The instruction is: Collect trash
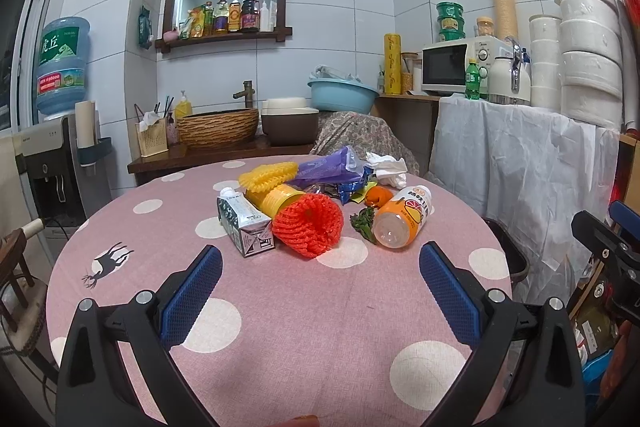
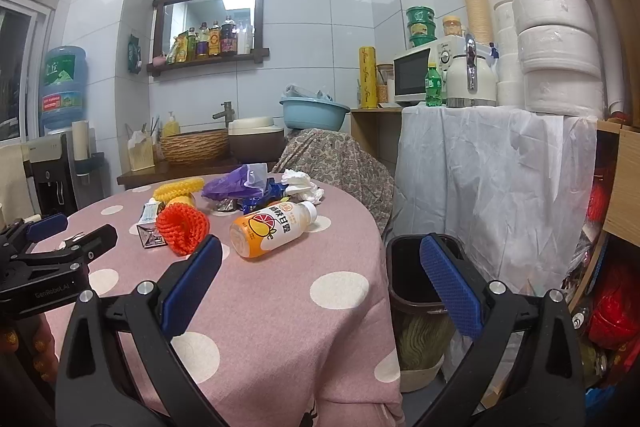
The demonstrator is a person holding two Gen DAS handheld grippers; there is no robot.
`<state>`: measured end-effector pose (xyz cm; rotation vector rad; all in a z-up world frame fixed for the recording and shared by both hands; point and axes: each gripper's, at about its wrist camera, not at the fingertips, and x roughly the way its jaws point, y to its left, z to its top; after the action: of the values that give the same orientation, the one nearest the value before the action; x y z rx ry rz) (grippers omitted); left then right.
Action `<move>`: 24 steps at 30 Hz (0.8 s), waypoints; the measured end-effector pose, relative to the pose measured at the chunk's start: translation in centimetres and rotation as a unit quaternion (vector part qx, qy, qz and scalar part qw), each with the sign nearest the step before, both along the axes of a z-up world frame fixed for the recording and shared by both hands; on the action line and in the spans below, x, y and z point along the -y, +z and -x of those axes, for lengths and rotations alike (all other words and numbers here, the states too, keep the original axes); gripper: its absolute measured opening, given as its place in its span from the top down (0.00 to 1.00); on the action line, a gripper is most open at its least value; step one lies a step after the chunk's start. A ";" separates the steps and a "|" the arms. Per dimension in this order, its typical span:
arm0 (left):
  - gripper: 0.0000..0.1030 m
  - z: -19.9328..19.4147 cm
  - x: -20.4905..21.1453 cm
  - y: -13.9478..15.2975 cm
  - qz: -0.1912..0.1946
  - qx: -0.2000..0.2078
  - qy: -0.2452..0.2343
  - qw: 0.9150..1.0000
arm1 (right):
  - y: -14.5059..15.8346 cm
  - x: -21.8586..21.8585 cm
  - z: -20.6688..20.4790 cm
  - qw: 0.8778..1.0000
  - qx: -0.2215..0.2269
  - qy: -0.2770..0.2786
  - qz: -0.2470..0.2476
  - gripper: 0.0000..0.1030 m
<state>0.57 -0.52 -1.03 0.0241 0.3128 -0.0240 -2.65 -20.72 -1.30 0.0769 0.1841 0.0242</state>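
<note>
Trash lies piled on a round pink dotted table (image 1: pixel 304 327): an orange foam net (image 1: pixel 310 227), a milk carton (image 1: pixel 244 225), a yellow foam net (image 1: pixel 268 177), a purple bag (image 1: pixel 328 167), crumpled white tissue (image 1: pixel 386 169) and an orange juice bottle (image 1: pixel 402 219) on its side. My left gripper (image 1: pixel 320 267) is open just short of the orange net, nothing between its fingers. My right gripper (image 2: pixel 320 259) is open too, over the table's right edge; the juice bottle (image 2: pixel 272 229) lies ahead of its left finger. A dark trash bin (image 2: pixel 420 287) stands beside the table below the right finger.
A white-draped counter (image 2: pixel 492 163) with a microwave (image 2: pixel 416 75), kettle and stacked white containers stands at the right. Behind the table are a basket sink (image 1: pixel 218 127), a blue basin (image 1: pixel 342 95) and a cloth-covered chair. A water dispenser (image 1: pixel 60 99) is at the left.
</note>
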 end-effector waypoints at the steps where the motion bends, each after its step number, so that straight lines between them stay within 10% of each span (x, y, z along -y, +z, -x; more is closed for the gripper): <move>1: 0.05 0.0 0.0 0.0 0.001 0.000 0.000 1.000 | 0.0 0.0 0.0 1.000 0.000 0.000 -0.001 0.05; 24: 0.05 0.1 0.3 -0.1 -0.001 -0.002 -0.002 1.000 | 0.0 0.0 0.0 1.000 0.003 -0.001 -0.002 0.05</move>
<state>0.43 -0.78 -1.17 0.0260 0.3163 -0.0276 -2.68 -20.71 -1.26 0.0815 0.1774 0.0227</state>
